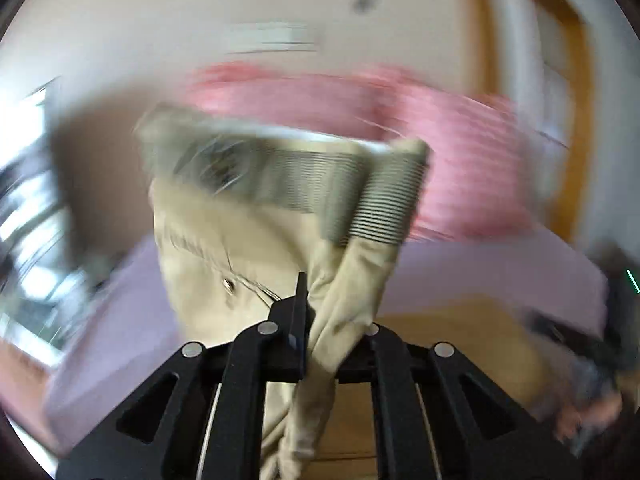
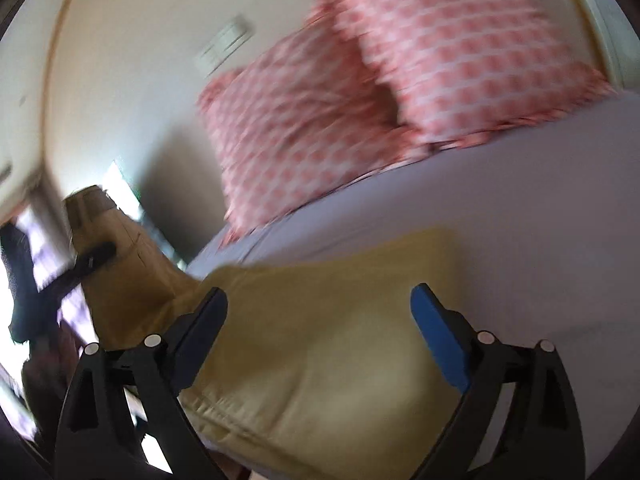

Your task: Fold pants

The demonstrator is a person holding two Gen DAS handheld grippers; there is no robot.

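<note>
The beige pants (image 1: 224,248) hang in the air in the left wrist view, their grey ribbed waistband (image 1: 320,184) uppermost. My left gripper (image 1: 308,304) is shut on a bunch of the pants' fabric. In the right wrist view the rest of the pants (image 2: 320,340) lies on the lilac bed sheet (image 2: 520,220), with the lifted end (image 2: 120,256) at the left, pinched by the left gripper (image 2: 94,262). My right gripper (image 2: 320,308) is open just above the flat part, and it holds nothing. Both views are blurred.
Two pink checked pillows (image 2: 400,80) lean against the cream wall at the head of the bed. A wooden door frame (image 1: 576,120) stands at the right. Wooden floor (image 1: 460,340) shows beside the bed. A bright window (image 1: 24,152) is at the left.
</note>
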